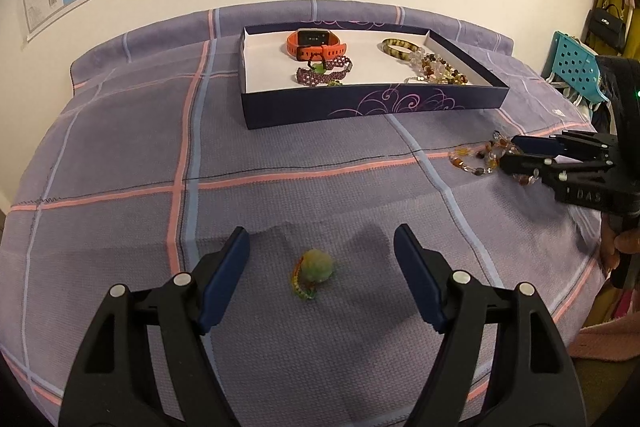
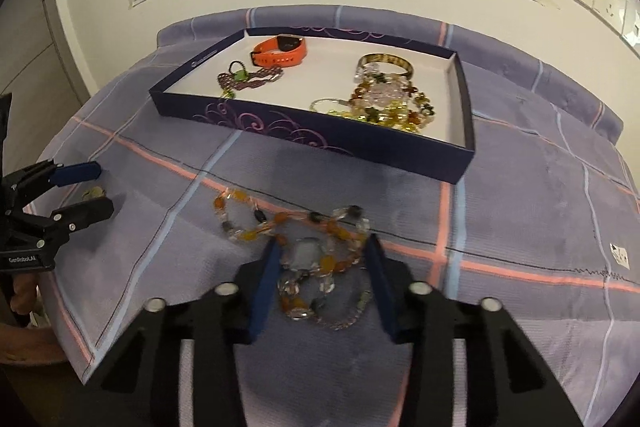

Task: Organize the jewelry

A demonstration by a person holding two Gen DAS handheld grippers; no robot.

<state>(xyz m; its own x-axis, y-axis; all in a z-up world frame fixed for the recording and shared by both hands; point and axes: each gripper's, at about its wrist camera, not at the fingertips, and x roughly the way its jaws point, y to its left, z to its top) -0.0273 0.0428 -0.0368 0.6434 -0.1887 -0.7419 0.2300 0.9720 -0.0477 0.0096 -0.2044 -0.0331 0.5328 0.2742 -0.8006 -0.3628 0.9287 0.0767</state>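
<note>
A green-yellow ball charm on a short bead string (image 1: 316, 267) lies on the checked purple cloth between the fingers of my left gripper (image 1: 320, 233), which is open and clear of it. The right wrist view shows that gripper (image 2: 105, 187) at the far left with the charm (image 2: 93, 191) in its gap. My right gripper (image 2: 323, 242) is closed on a tangled amber and clear bead necklace (image 2: 248, 223), both pads against the beads. From the left wrist view, the right gripper (image 1: 507, 151) pinches the necklace (image 1: 472, 159) at the right.
A dark blue box (image 1: 360, 107) (image 2: 280, 131) farther back holds an orange watch (image 1: 316, 45), a purple bracelet (image 1: 320, 71), a mottled bangle (image 1: 400, 47) and a bead pile (image 1: 436, 67). A blue chair (image 1: 576, 63) stands beyond the cloth's right edge. A wall with a map rises behind.
</note>
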